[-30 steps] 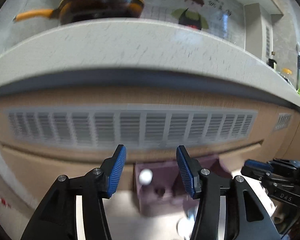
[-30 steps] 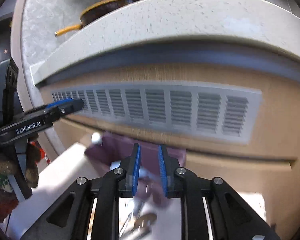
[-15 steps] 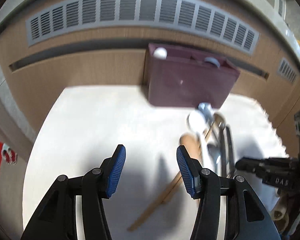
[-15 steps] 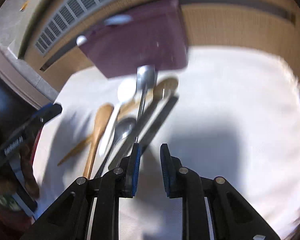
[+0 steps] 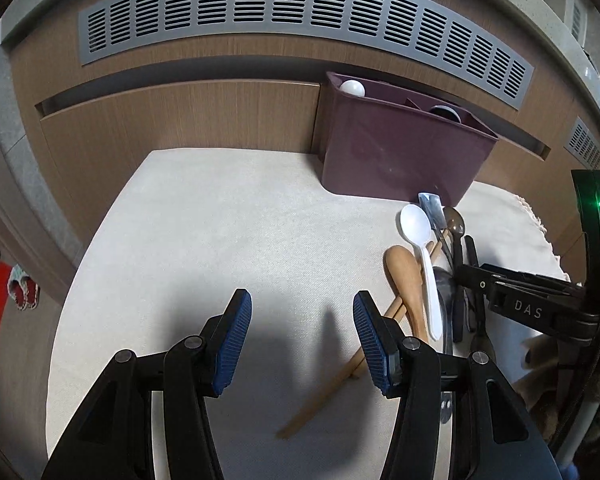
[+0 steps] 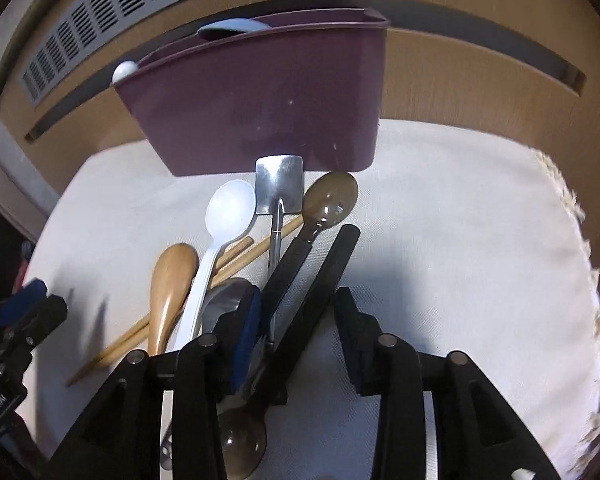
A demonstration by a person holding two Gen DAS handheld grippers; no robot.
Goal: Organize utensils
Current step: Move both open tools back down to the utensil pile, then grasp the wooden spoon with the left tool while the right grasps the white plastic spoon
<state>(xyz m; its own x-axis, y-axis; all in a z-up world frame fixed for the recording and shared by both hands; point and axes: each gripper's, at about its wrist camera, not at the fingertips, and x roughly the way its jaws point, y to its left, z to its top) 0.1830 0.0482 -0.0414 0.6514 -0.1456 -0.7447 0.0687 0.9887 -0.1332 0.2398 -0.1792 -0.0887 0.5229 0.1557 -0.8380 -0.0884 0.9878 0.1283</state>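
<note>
Inside right tongs (image 6: 298, 336), black handles (image 6: 320, 280); unseen leftward.

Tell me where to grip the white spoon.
Take the white spoon by its narrow handle, mid-length, coming from above with the right gripper across it. The bowl end is too wide, and the handle lies over the chopsticks, so it sits slightly raised.

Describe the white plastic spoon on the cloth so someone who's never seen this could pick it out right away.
Find the purple organizer box standing on the white cloth; a pile of utensils lies just in front of it. The white plastic spoon lies between the wooden spoon and the square-headed metal spatula, and it is the only all-white piece there.
</note>
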